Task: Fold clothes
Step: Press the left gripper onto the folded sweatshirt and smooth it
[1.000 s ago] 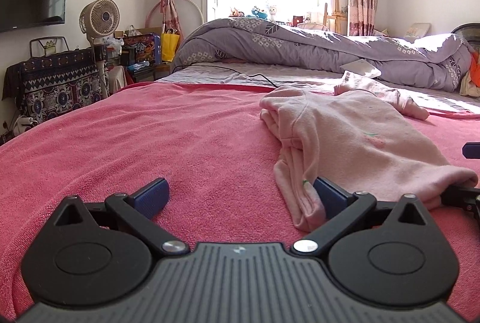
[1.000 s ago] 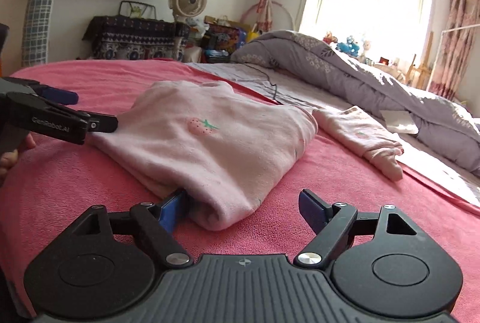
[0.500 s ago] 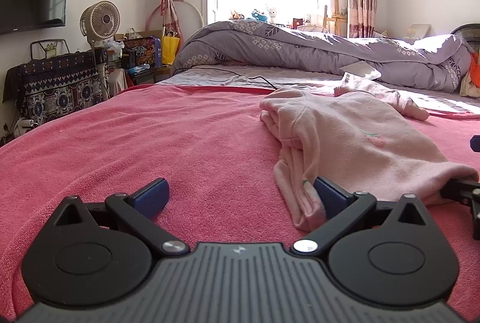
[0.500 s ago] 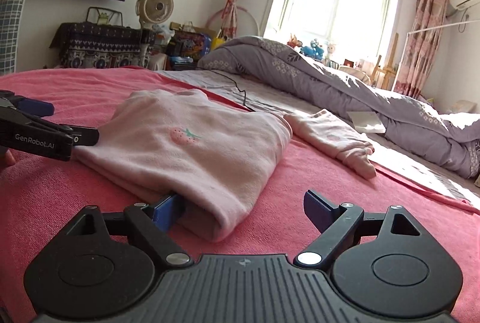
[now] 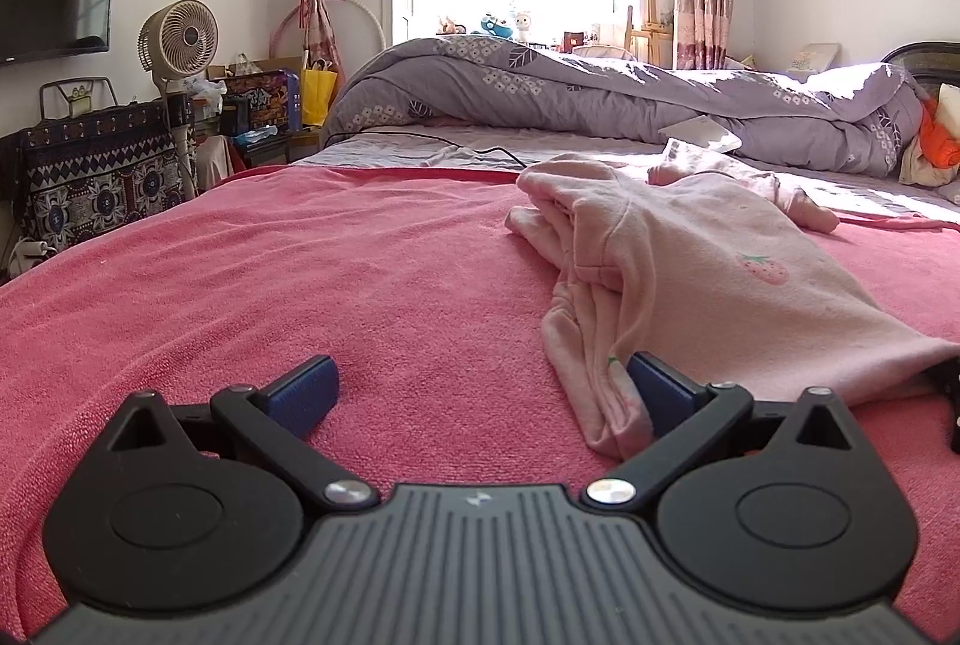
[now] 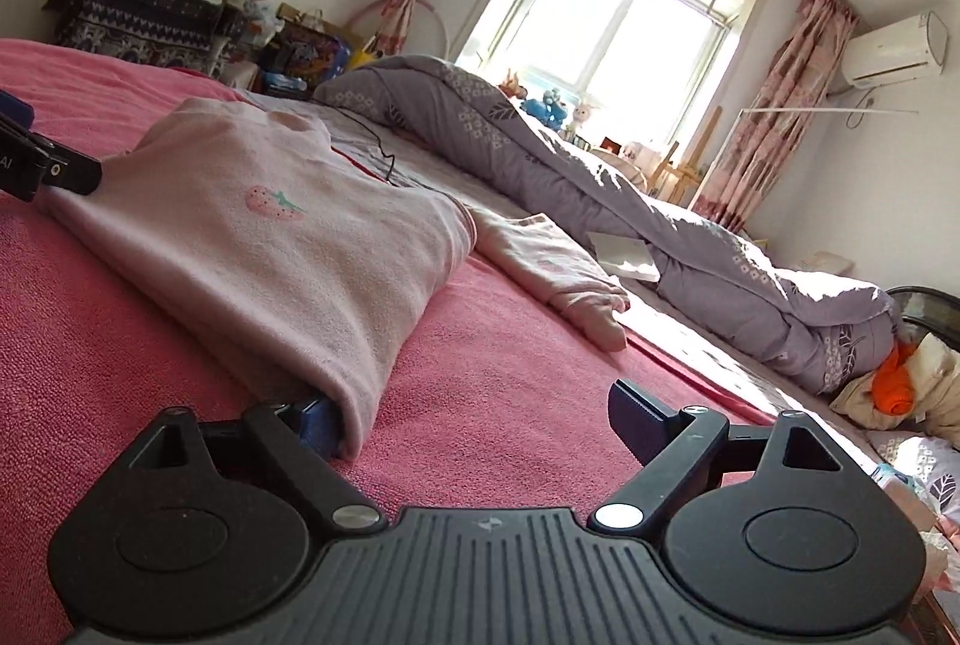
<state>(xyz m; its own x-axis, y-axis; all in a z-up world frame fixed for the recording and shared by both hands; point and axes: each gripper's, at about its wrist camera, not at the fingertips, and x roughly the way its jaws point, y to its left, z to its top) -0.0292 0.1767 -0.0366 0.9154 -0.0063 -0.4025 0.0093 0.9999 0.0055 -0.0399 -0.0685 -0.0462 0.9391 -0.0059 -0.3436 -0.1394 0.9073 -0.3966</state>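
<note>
- Pink garment (image 6: 282,249), strawberry print, no legible writing, lay on the bed (image 5: 300,285).
- Left gripper (image 5: 480,381) fingers spread at the garment's corner.
- Right gripper (image 6: 474,414) fingers spread, having just been opening; the garment's other corner draped one finger.

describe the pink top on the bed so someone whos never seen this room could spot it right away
Start at the big pink blanket covering the near part of the bed, in front of the rumpled purple duvet. The pink top lies folded there. It is paler than the blanket and carries a small strawberry print.
</note>
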